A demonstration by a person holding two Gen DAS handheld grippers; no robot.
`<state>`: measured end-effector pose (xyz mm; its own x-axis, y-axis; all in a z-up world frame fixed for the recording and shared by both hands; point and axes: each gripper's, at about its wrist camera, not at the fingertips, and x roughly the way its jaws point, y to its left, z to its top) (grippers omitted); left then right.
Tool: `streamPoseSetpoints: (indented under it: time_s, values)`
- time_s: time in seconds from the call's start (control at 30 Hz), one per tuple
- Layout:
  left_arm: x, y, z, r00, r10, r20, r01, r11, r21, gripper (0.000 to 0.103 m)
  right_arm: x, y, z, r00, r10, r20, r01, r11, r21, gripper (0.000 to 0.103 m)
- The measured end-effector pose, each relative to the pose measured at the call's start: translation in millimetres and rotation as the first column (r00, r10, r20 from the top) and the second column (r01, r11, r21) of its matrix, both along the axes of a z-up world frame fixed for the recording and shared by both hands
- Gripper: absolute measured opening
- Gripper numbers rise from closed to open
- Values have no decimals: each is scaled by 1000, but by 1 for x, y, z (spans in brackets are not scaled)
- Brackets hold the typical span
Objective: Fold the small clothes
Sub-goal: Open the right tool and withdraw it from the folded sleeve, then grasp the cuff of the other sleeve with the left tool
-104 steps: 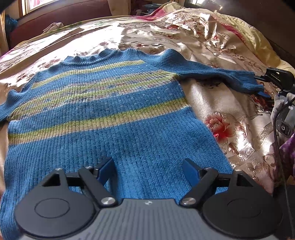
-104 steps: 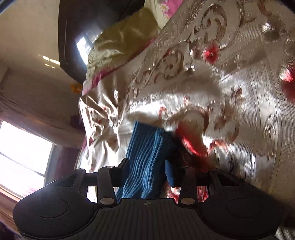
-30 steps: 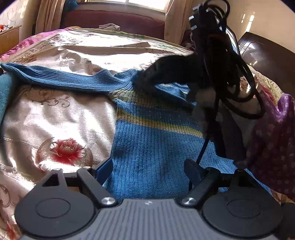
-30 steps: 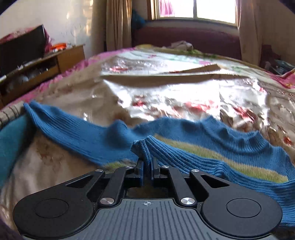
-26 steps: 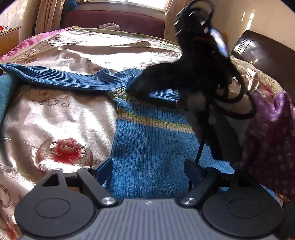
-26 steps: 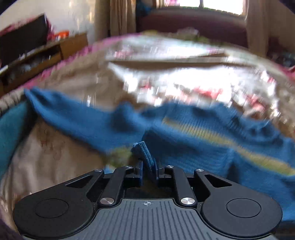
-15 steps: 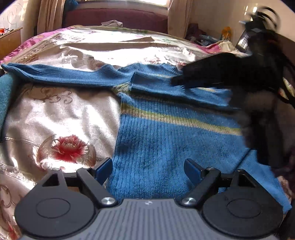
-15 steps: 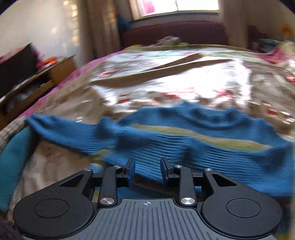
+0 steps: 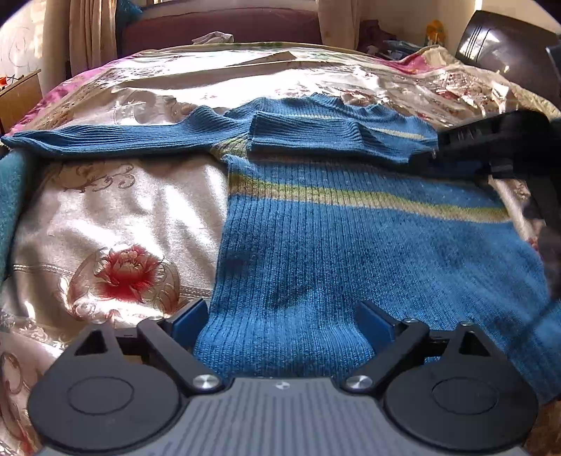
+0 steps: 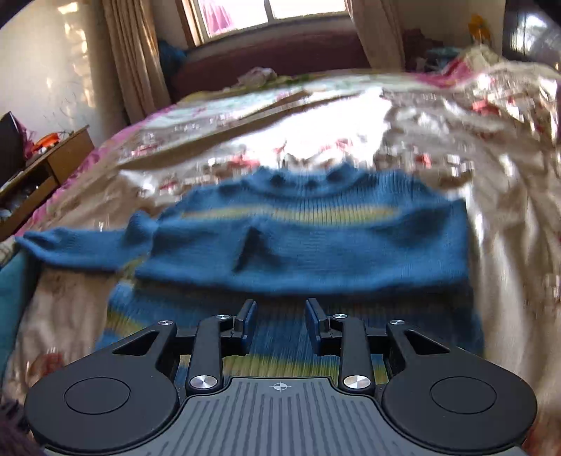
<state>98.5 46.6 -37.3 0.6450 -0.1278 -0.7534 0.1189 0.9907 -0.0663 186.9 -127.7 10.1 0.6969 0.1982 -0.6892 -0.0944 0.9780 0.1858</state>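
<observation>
Two grippers appear here, both yours, over one blue ribbed knit sweater with yellow-green stripes (image 9: 350,245) that lies flat on a shiny cream bedspread with red flowers (image 9: 115,217).

Left wrist view: your left gripper (image 9: 282,321) has just been opening and its jaws stand spread wide, one blue pad on each side of the sweater's lower hem corner. The knit lies between the pads, but neither pad presses on it, so nothing is gripped. The sweater's left sleeve (image 9: 105,138) stretches straight out over the bedspread toward the left edge of the picture. The right sleeve (image 9: 333,136) is folded inward across the chest, its cuff ending near the middle of the body, just below the collar. At the right of this view your right gripper shows as a dark, blurred shape (image 9: 491,140) beside the folded shoulder.

Right wrist view: your right gripper (image 10: 280,324) is partly open, its jaws parted by a modest gap with nothing between them. Its blue pads hover over the striped body of the sweater, just short of the folded sleeve (image 10: 315,259). This picture is blurred. A wooden side table (image 10: 45,165) stands at the left of the bed, and a dark red bench (image 10: 273,52) runs under the window (image 10: 270,14) beyond it.
</observation>
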Motion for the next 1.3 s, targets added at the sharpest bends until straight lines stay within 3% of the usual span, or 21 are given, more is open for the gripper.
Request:
streamPoseSetpoints:
  time_s: [0.17,0.3,0.53,0.67,0.77,0.93,1.07,1.17,1.3]
  values:
    - [-3,-4,-2,1000,14,11,-14,1000,13,103,-30,-12,-7,998,-57,15,55,992,112,30]
    - [-1,-3,3,1000,26,-14,-25,999,19,103,-40,-13,-25,999,-48,-2,48,995,88,33]
    - [11,44,43,970,216,107,-222,974,40,103,-42,-20,-32,999,-38,17,35,987,154,34]
    - [49,97,59,932,338,129,-347,936,59,103,-43,-21,-32,999,-24,38,17,984,179,35]
    - [81,138,68,890,431,148,-441,896,45,102,-41,-17,-34,998,-6,59,-4,985,170,35]
    - [124,201,77,811,573,115,-570,819,-63,94,-38,-13,-39,997,22,74,-34,986,165,35]
    - [143,231,76,763,640,95,-629,768,-117,80,-36,-17,-43,998,20,67,-33,979,199,35]
    - [150,244,71,743,667,52,-651,739,-174,67,-35,-18,-44,998,18,65,-31,977,213,35]
    - [160,256,61,717,697,2,-684,703,-194,57,-35,-18,-45,998,18,66,-31,976,214,35]
